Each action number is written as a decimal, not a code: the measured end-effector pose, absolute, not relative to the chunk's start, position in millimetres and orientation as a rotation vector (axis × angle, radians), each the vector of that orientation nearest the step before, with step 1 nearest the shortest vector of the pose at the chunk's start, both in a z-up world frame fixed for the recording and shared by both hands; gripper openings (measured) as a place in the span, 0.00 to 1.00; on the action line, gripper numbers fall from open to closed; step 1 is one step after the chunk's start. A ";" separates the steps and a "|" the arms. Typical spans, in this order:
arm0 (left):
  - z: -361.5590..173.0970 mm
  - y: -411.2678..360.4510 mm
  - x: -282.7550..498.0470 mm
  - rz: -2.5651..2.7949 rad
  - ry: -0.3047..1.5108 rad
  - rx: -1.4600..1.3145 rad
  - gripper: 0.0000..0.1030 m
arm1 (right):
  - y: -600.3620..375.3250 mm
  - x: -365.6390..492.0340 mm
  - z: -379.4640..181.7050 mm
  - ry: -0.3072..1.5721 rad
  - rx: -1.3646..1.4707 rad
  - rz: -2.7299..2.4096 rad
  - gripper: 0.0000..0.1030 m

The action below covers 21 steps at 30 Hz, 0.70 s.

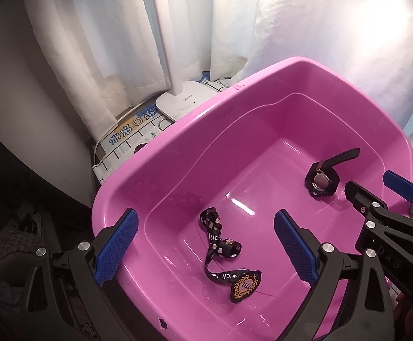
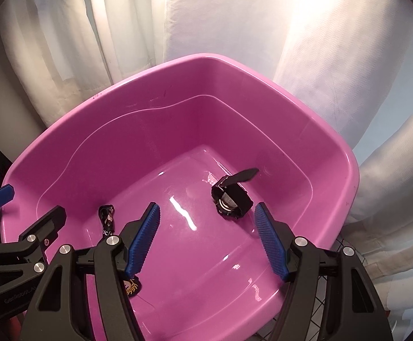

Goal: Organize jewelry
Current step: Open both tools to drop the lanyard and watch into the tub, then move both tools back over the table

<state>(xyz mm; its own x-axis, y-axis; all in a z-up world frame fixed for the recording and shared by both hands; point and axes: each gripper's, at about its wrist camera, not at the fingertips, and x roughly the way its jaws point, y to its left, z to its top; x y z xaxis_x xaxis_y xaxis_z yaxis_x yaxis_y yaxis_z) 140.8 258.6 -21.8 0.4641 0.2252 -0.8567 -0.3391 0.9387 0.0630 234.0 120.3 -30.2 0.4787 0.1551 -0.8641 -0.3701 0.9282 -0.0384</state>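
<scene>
in the tub (image 1: 161,176), a lanyard (image 1: 223,251) lies between the left gripper (image 1: 206,250) fingers. a watch (image 2: 230,197) lies just ahead of the right gripper (image 2: 206,241), well apart from the lanyard.

The right gripper's finger (image 2: 142,238) hides most of the black lanyard (image 2: 107,218).

Right gripper (image 2: 206,238) hangs over the pink tub (image 2: 178,65), jaws wide, nothing betw. them. Black watch (image 2: 230,199) on the tub floor just past the right pad, face down, strap up. Black lanyard (image 2: 108,221) by left pad; left gripper (image 2: 28,203) at left edge.
</scene>
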 end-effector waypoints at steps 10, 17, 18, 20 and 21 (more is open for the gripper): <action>-11.3 256.7 125.9 0.336 1.014 -0.149 0.93 | 106.1 216.9 -9.1 0.979 -0.203 0.328 0.64; 6.1 240.3 112.2 0.293 0.974 -0.137 0.93 | 78.7 193.2 6.0 0.945 -0.181 0.316 0.64; 7.9 237.1 110.0 0.285 0.970 -0.137 0.93 | 73.0 188.9 8.2 0.941 -0.178 0.313 0.64; 11.8 230.0 105.8 0.268 0.962 -0.137 0.93 | 60.9 178.9 12.1 0.937 -0.173 0.302 0.64; 13.7 225.8 103.8 0.257 0.958 -0.136 0.93 | 53.8 173.0 14.4 0.931 -0.166 0.297 0.64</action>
<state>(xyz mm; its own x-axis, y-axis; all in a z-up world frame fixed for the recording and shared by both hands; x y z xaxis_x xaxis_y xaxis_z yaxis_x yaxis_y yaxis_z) 103.8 225.8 13.7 0.5481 0.1562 -0.8217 -0.2755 0.9613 -0.0010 173.0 53.8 14.4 0.5604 0.1798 -0.8084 -0.3219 0.9467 -0.0127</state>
